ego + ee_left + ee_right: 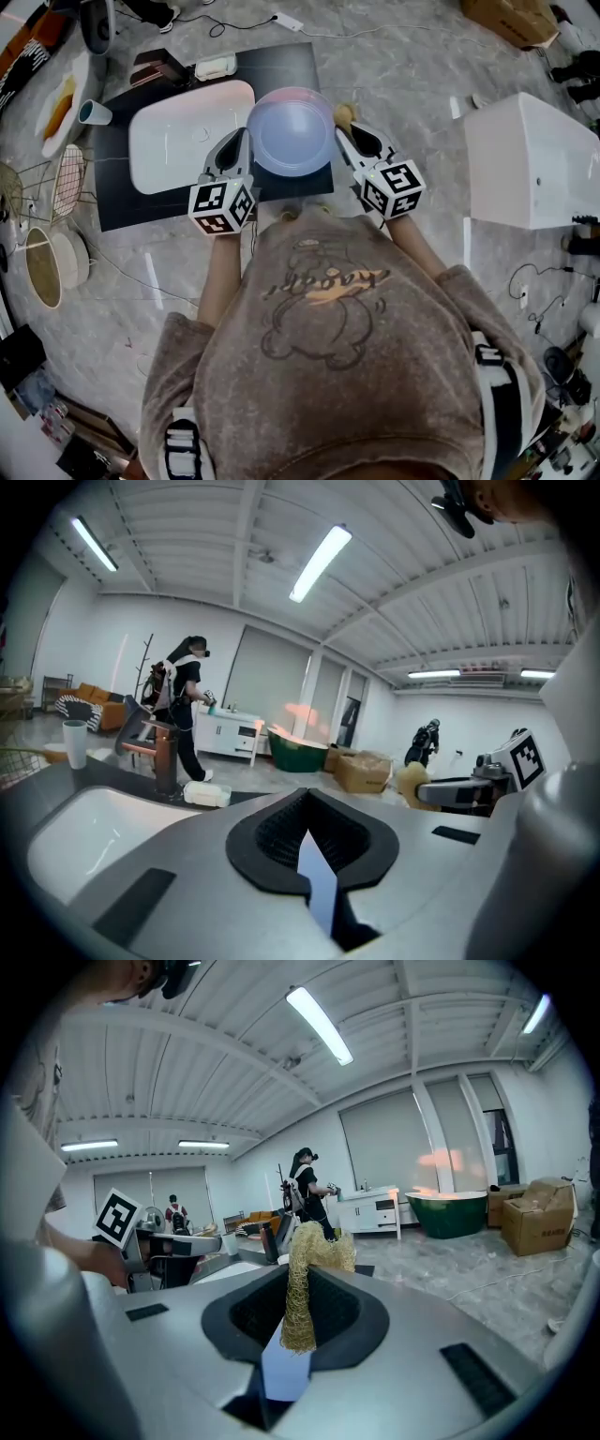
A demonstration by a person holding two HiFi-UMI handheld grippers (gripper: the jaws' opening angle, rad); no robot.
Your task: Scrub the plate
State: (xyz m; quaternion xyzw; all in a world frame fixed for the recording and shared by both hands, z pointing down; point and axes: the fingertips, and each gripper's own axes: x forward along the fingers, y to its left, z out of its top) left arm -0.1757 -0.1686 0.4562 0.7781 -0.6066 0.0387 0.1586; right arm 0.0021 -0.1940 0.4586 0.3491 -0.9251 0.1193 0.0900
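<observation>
In the head view a pale lavender plate [292, 130] hangs over the right end of a white basin [183, 141]. My left gripper [246, 142] meets the plate's left rim. In the left gripper view its jaws [305, 832] are shut, with only a thin pale-blue sliver of plate between the pads. My right gripper [343, 131] is at the plate's right rim, shut on a yellow mesh scrubber [305, 1279]. The scrubber [344, 114] sticks up past the fingertips. From the left gripper view most of the plate is hidden behind the fingers.
The basin sits on a dark mat [281, 66] with a copper tap [159, 66], a soap dish [216, 67] and a cup [94, 113] behind it. Wire racks [66, 178] lie at the left, a white tub [530, 159] at the right. A person [187, 705] stands far back.
</observation>
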